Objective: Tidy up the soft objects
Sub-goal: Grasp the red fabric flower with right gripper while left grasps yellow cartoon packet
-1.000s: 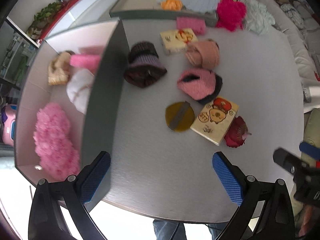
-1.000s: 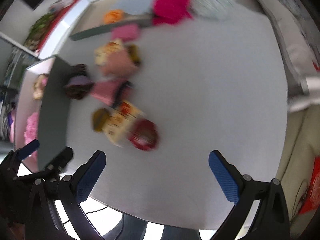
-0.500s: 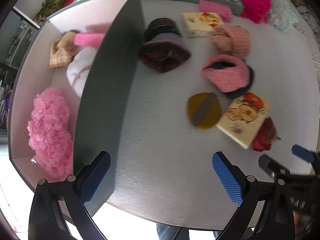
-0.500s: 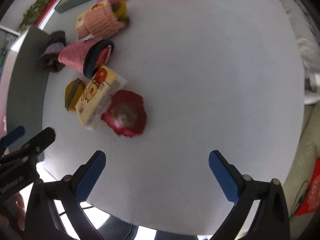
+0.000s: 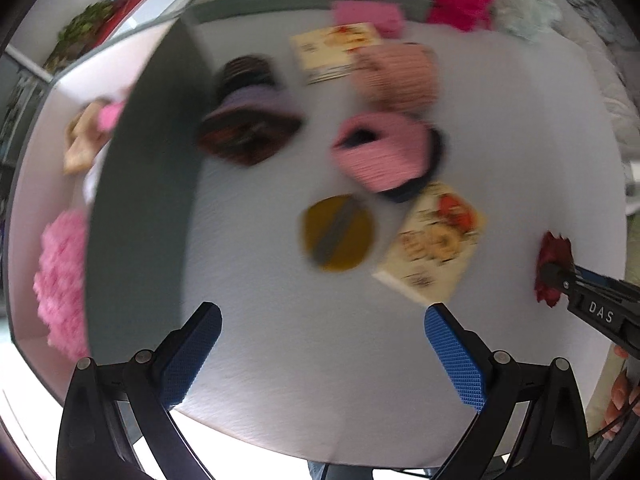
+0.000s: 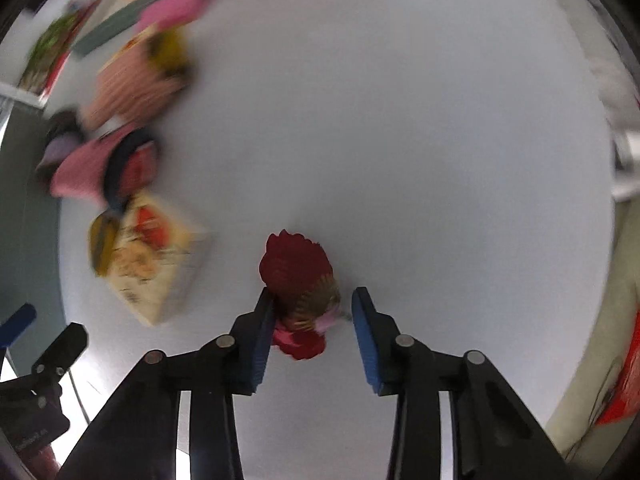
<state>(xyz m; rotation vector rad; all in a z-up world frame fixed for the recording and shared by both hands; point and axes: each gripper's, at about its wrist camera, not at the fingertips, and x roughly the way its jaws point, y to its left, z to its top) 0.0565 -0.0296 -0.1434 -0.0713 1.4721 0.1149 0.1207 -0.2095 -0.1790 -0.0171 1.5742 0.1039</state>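
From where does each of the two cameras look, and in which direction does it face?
Left wrist: sits on the left gripper, looks straight down on the grey table; its open blue fingers and, at right, the right gripper show.
Right wrist: sits on the right gripper, looks down on the dark red soft object between its jaws, which have just been closing.
Both views share the red object, the cartoon box and the pink knit piece.

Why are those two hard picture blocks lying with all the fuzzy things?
They do look odd. Two stiff cartoon-printed blocks, one beside the mustard round pad, one farther back, lie among knitted items on the white table.
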